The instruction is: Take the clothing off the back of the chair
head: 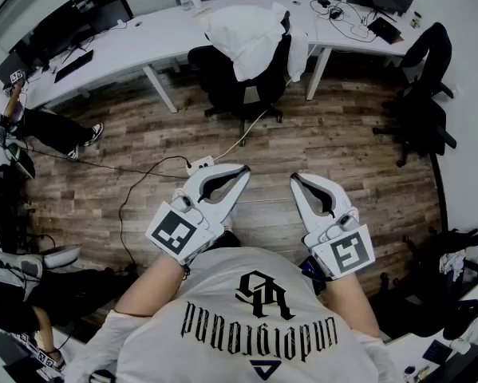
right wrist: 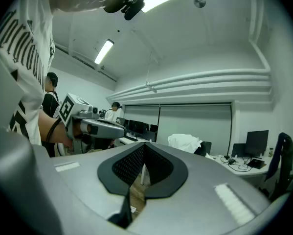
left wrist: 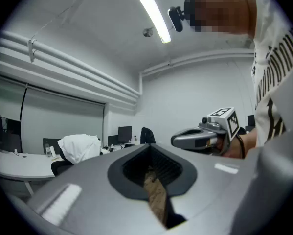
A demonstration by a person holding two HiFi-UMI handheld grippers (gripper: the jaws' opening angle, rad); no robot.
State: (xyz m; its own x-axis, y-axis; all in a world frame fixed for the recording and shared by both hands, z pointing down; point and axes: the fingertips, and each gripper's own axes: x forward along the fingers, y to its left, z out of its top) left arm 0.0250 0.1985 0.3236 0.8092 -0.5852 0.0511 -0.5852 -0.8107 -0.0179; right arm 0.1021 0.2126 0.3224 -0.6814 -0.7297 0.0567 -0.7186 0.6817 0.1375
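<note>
Clothing (head: 250, 38): white, loose, draped over the back of a black office chair (head: 242, 94). Well ahead of both grippers, roughly on the line between them. Hanging in folds down the backrest, no part on the floor.

Judged soft, light and limp. No stiffness, so likely to sag and trail once lifted, and may snag on the top of the backrest.

Best hold, by judgement: bunched fabric at the top edge of the backrest, pinched thick enough not to slip, then raised clear before drawing back.

Left gripper (head: 239, 171): clenched tight, nothing between the jaws, held level. Right gripper (head: 296, 182): likewise clenched and empty, just beside the left.

Between grippers and chair: wood floor (head: 334, 134), with a power strip (head: 200, 164) and its cable just ahead of the left gripper. Beyond the chair: white desk (head: 143, 46).
</note>
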